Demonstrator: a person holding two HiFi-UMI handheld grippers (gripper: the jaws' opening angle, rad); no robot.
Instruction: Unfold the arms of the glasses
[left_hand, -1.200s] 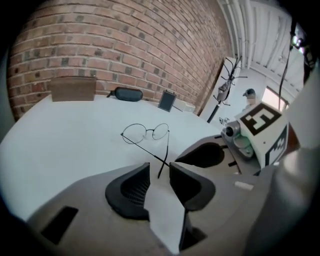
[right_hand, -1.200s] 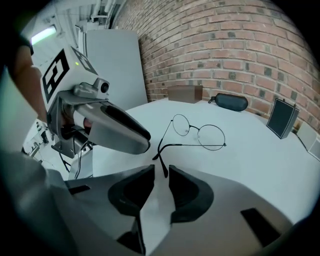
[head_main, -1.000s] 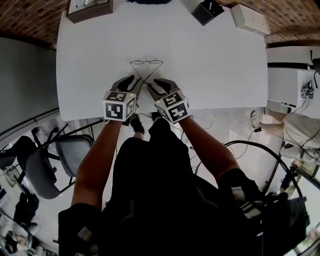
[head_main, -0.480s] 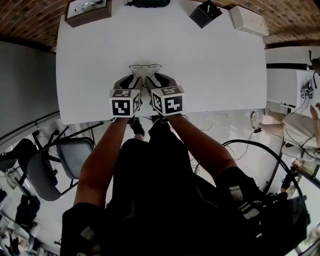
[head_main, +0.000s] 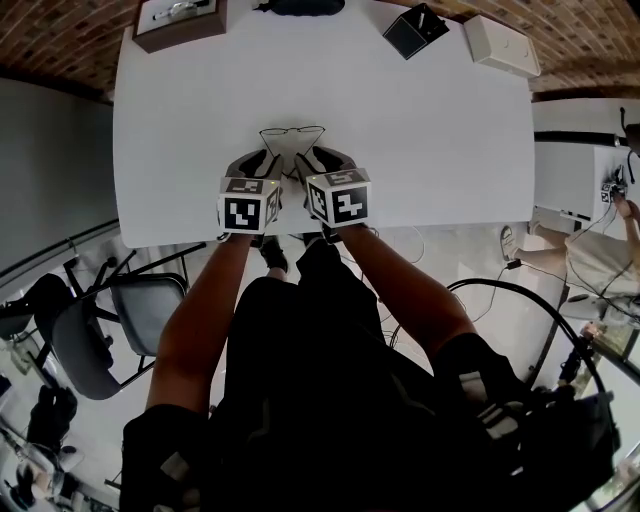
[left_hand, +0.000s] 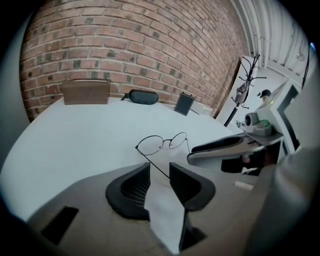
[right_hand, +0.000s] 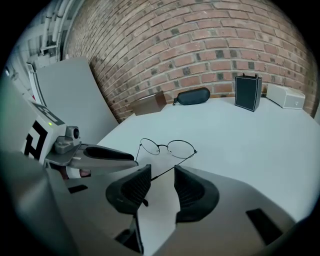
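Head view: the glasses (head_main: 292, 132) lie on the white desk (head_main: 180, 120) near its front edge, lenses away from the person. The left gripper (head_main: 265, 163) and right gripper (head_main: 318, 160) sit side by side just behind them, one at each arm. The arms seem to cross on the way back, so each gripper should swing its own arm outward slowly, so the frame does not slide.

Left gripper view: the jaws of the left gripper (left_hand: 159, 172) stand a little apart. One thin wire arm runs back from the frame's left end into the gap, its tip close to the right-hand jaw. I see space beside the wire, so it is not pinched. Close gently before pulling, because wire this thin will bend.

Right gripper view: the right gripper (right_hand: 162, 175) has its jaws a little apart in the same way. The other arm slants in between them, ending near the left-hand jaw and not clamped. The two grippers are close together, so a swing could knock them.
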